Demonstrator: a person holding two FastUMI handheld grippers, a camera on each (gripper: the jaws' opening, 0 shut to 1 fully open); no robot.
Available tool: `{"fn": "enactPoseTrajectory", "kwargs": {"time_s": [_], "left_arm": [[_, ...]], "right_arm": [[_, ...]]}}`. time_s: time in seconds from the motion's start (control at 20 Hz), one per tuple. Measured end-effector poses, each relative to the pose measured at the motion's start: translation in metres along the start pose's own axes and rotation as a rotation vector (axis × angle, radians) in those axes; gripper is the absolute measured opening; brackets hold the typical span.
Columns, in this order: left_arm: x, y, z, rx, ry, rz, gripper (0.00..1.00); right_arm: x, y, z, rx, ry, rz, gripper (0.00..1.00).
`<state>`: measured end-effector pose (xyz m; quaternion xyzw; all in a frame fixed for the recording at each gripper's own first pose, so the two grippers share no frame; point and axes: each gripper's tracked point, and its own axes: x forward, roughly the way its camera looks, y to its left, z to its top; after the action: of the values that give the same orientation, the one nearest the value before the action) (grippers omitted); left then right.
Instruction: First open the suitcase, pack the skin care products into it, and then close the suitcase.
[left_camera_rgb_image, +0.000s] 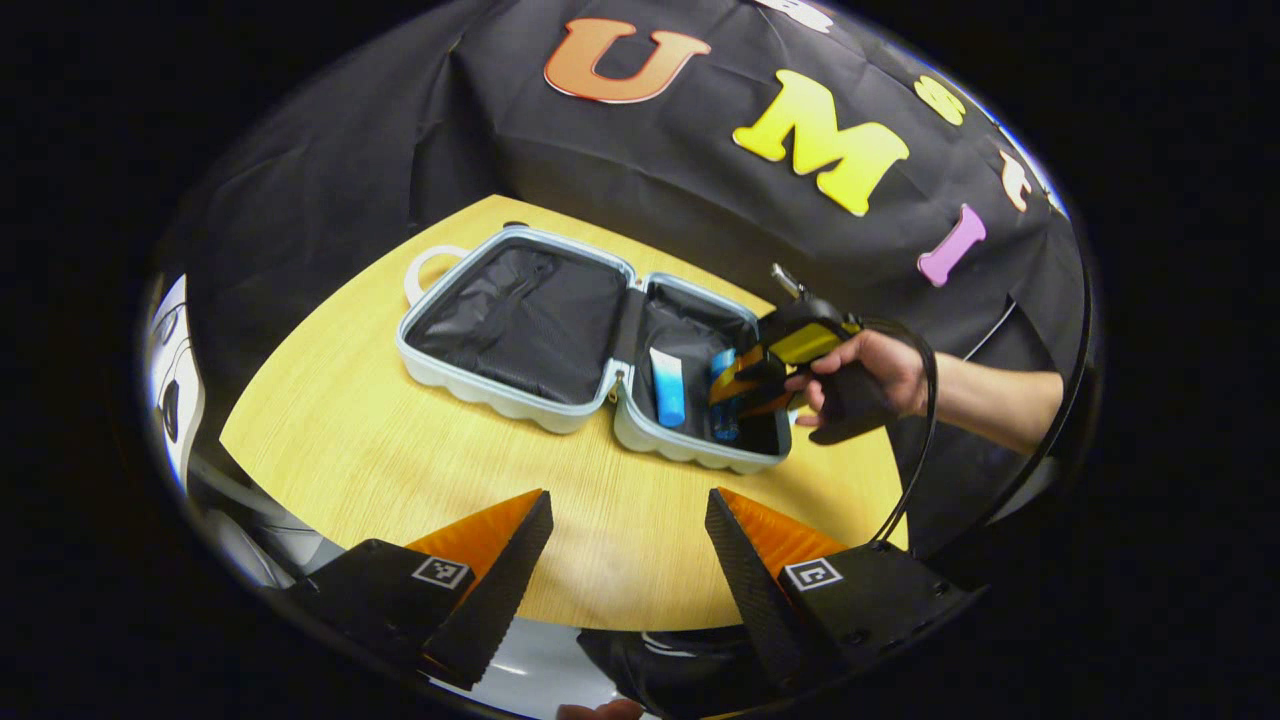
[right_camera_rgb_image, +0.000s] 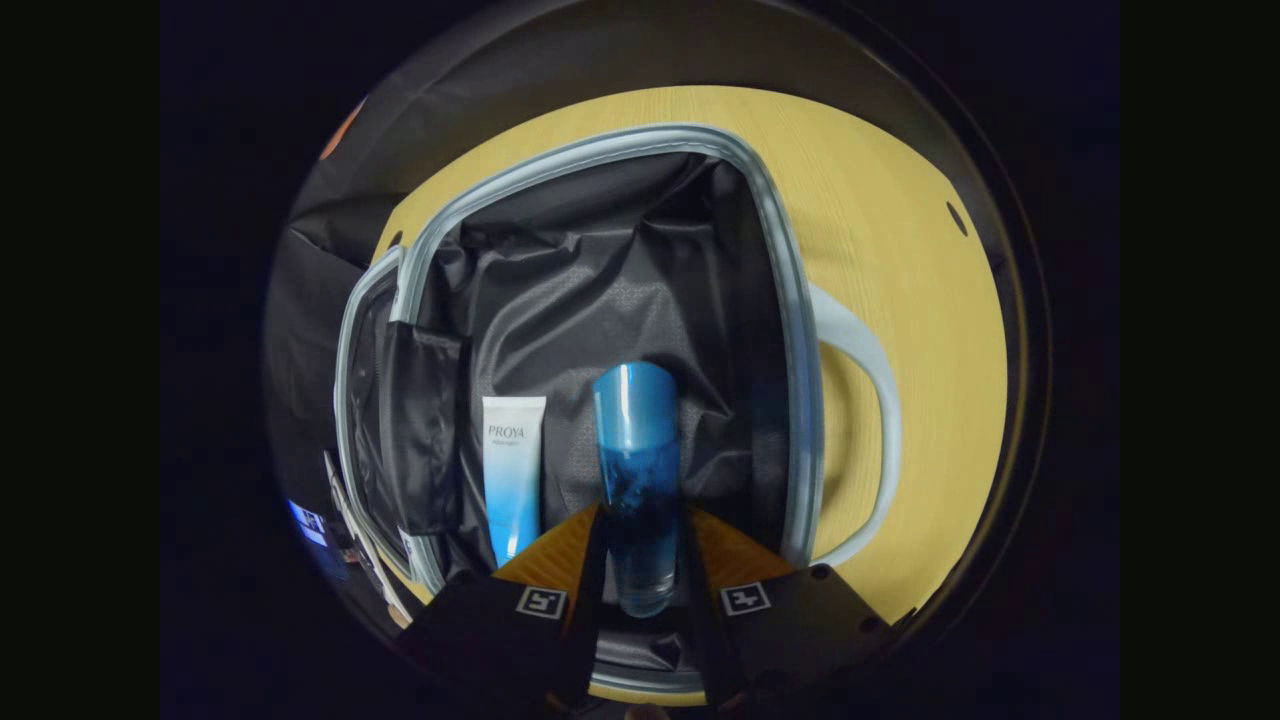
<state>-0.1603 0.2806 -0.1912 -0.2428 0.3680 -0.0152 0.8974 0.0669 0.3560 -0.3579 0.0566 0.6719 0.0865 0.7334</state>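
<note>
Right gripper (right_camera_rgb_image: 640, 560) clamps a translucent blue cylindrical bottle (right_camera_rgb_image: 636, 470) (long axis running straight ahead), low inside the pale-blue hard-shell suitcase (right_camera_rgb_image: 790, 330), just beside a white-to-blue tube (right_camera_rgb_image: 513, 470). Black lining ahead offers room; rim close on one side. Left gripper (left_camera_rgb_image: 628, 545) hangs wide, empty, over the yellow wooden table (left_camera_rgb_image: 330, 420), well apart.
</note>
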Motion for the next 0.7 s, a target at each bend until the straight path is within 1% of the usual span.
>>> {"fn": "enactPoseTrajectory", "kwargs": {"time_s": [0.05, 0.1, 0.2, 0.3, 0.35, 0.4, 0.45, 0.55, 0.6, 0.65, 0.7], "left_arm": [[0.0, 0.004, 0.007, -0.005, -0.017, 0.004, 0.99], [0.001, 0.009, 0.01, -0.004, -0.038, 0.013, 0.99], [0.003, 0.019, 0.026, -0.031, -0.097, -0.005, 0.98], [0.009, 0.041, 0.052, -0.06, -0.176, -0.016, 0.98], [0.013, 0.06, 0.071, -0.061, -0.234, -0.012, 0.98], [0.021, 0.079, 0.09, -0.063, -0.292, -0.011, 0.98], [0.03, 0.099, 0.106, -0.088, -0.323, -0.012, 0.98], [0.051, 0.14, 0.131, -0.147, -0.351, 0.006, 0.98], [0.06, 0.163, 0.139, -0.185, -0.348, 0.029, 0.98], [0.069, 0.185, 0.146, -0.21, -0.341, 0.054, 0.98], [0.083, 0.202, 0.154, -0.227, -0.335, 0.076, 0.98]], "right_arm": [[0.0, 0.0, 0.0, -0.012, -0.008, -0.008, 0.42], [-0.001, -0.002, 0.001, -0.025, -0.013, -0.018, 0.42], [-0.007, -0.002, 0.0, -0.034, -0.029, -0.015, 0.43], [-0.021, -0.002, -0.001, -0.092, -0.064, -0.001, 0.43], [-0.028, -0.002, -0.001, -0.148, -0.102, -0.009, 0.52], [-0.04, -0.005, -0.001, -0.211, -0.148, -0.019, 0.54], [-0.056, -0.005, -0.003, -0.276, -0.177, -0.027, 0.55], [-0.082, -0.003, -0.006, -0.396, -0.281, -0.021, 0.67], [-0.098, -0.004, -0.008, -0.447, -0.327, -0.013, 0.77], [-0.115, -0.004, -0.013, -0.482, -0.366, -0.002, 0.72], [-0.132, -0.002, -0.018, -0.495, -0.404, 0.031, 0.77]]}}
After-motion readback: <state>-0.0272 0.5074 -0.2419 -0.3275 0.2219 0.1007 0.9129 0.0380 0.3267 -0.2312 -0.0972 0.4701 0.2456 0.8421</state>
